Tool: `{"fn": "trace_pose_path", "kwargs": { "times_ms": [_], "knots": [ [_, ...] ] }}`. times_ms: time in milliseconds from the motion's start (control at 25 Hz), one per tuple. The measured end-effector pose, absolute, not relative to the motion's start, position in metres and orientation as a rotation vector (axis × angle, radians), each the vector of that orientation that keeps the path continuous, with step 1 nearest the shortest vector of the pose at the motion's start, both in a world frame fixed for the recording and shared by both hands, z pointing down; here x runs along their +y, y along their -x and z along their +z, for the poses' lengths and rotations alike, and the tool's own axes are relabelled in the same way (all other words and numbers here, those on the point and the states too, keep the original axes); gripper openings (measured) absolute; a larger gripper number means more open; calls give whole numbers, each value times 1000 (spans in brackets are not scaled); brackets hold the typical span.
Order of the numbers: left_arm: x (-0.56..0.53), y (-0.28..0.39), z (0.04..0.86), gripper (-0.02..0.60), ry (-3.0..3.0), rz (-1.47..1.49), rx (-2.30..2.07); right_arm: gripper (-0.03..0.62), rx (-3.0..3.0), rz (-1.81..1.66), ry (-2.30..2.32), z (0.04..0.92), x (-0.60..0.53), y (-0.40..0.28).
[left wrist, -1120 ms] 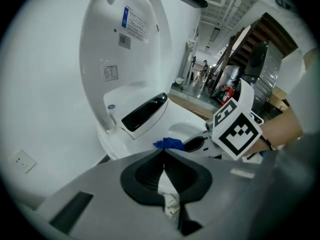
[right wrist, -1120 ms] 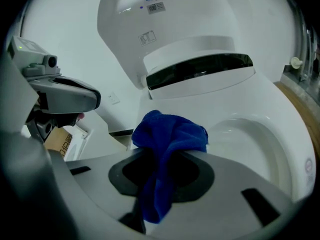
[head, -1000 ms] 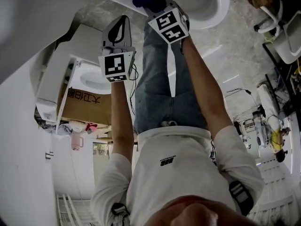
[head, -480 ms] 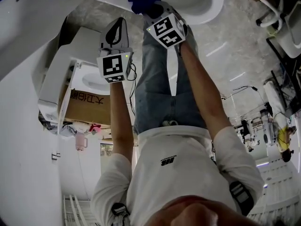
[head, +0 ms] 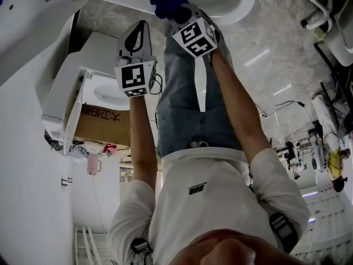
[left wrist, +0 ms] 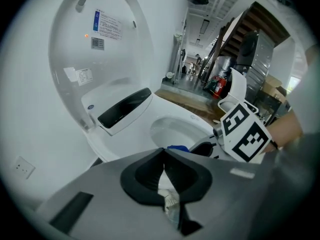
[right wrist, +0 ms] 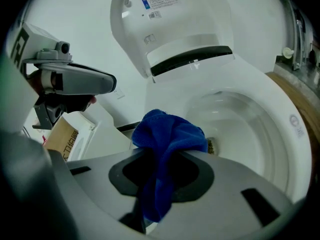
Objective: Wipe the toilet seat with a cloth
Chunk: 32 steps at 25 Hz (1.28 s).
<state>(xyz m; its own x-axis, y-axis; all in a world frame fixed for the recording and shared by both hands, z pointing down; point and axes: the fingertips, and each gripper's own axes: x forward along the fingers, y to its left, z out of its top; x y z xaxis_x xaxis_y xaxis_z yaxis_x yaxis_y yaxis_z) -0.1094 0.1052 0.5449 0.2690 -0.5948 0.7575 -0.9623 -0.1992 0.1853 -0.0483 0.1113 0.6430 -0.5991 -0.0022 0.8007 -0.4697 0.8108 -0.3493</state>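
In the head view the right gripper [head: 177,10] reached forward with a blue cloth [head: 164,0] bunched at its tips, right at the near edge of the white toilet seat [head: 251,4]. The left gripper [head: 142,29] hung just to its left and a little behind, clear of the porcelain, probably so that it kept out of the wiping hand's way. In the left gripper view that tool's jaws were pressed together with nothing of the task between them. The bowl lay ahead of them, the raised lid [left wrist: 90,44] stood beyond it, and the other tool's marker cube [left wrist: 245,134] sat close on the right, with a sliver of blue just past the tips. In the right gripper view the jaws were clamped on the cloth, a thick fold bulging out in front of the tips and a tail trailing back between the pads. That hold seemed meant to give a soft wad to press down with. The seat curved away ahead and to the right, and whether the fold touched it could not be told. The wiping looked barely begun.
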Motion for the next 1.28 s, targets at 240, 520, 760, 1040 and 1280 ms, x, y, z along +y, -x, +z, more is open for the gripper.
{"fn": "trace_pose_path", "kwargs": {
  "times_ms": [240,520,760,1040,1280],
  "knots": [
    [103,88,545,11,-1902,725,-1385,89,-2113,688,-350,643,119,22],
    [97,64,547,11,-1928,737,-1348,89,-2099,706,-371,645,123,-4],
    [92,42,548,11,-1957,753,-1305,89,-2090,719,-395,645,125,-26],
    [87,17,548,11,-1996,768,-1254,89,-2074,733,-431,645,129,-54],
    [83,-3,548,11,-2028,780,-1213,88,-2064,732,-457,645,130,-76]
  ]
}}
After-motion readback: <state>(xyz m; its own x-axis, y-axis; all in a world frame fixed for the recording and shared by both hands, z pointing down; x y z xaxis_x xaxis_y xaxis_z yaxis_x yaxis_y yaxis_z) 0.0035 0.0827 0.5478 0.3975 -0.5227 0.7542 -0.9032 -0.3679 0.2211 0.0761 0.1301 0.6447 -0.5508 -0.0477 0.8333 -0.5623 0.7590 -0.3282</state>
